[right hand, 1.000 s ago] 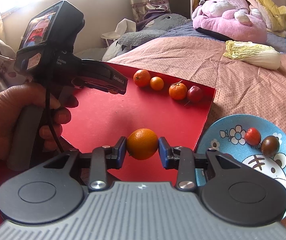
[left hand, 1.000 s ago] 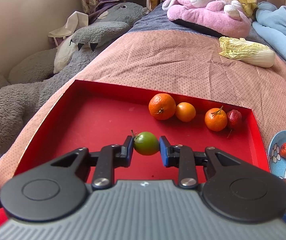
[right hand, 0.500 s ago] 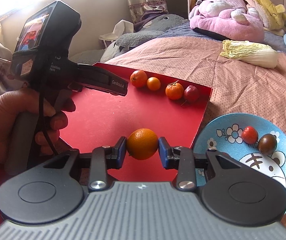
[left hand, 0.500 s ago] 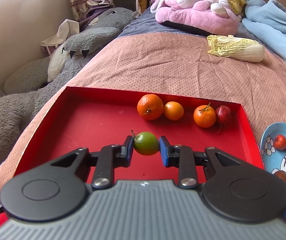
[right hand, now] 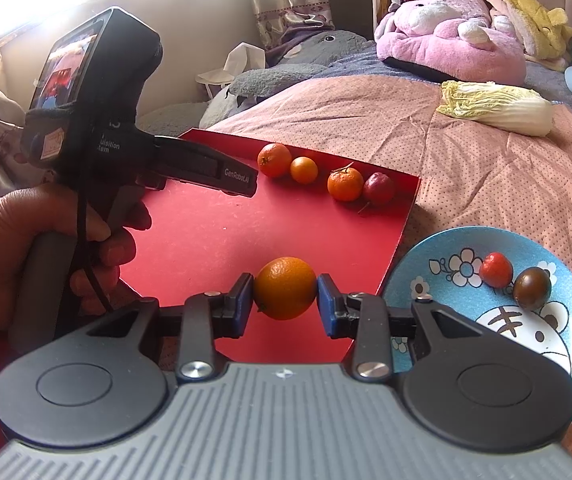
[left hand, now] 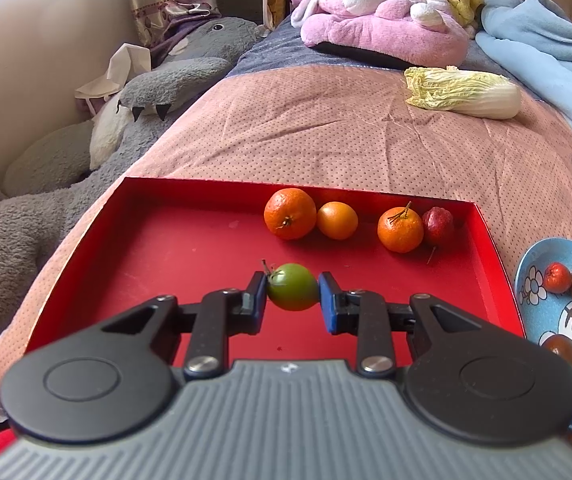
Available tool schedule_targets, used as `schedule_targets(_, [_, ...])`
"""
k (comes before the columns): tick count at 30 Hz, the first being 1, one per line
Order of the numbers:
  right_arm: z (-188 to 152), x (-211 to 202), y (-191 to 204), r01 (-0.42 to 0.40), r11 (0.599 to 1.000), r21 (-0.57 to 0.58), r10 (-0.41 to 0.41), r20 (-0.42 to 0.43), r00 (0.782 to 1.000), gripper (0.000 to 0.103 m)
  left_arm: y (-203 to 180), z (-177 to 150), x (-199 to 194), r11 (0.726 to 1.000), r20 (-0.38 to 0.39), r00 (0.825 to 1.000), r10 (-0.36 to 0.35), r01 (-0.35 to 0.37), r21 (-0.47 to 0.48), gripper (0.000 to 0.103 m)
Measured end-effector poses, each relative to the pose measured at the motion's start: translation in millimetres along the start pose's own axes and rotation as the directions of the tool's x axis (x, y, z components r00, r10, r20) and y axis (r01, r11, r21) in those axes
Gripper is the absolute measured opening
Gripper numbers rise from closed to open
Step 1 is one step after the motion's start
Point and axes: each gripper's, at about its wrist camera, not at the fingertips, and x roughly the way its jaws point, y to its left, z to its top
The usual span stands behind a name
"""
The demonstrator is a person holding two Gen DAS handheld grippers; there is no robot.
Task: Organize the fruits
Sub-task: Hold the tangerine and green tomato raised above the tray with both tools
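Left wrist view: left gripper point(left hand: 292, 295) grasps a green fruit point(left hand: 292, 286) above the red tray point(left hand: 190, 248); right gripper point(right hand: 285, 298) clamps an orange point(right hand: 285, 288).

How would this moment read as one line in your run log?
left gripper: shut on small green fruit | right gripper: shut on round orange | both above red cardboard tray

wrist views, facing bed; sharing red tray point(left hand: 98, 216)
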Motion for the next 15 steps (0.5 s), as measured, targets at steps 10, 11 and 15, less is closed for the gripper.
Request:
schedule_targets(10, [-0.8,-3.2,-5.0,0.004,1.0,0.015,-0.004,0.009,1.0,0.04,-2.0,-0.8,1.2,1.0,-0.002,1.0,0.0,0.0,0.012,0.031])
schedule_targets(11, [-0.6,-3.5,-5.3,0.004,1.0,0.015,-0.004,0.01,1.0,0.04,-2.5,-0.7,1.0,1.0,-0.002,1.0,0.0,0.0,0.014,0.031])
schedule_targets(15, [-0.2,-4.8,-7.2,0.005,1.0,0.019,-0.005,0.015,1.0,0.04,-3.6,-0.5,1.7,1.0,-0.002,1.0,0.0,0.0,0.02,0.031])
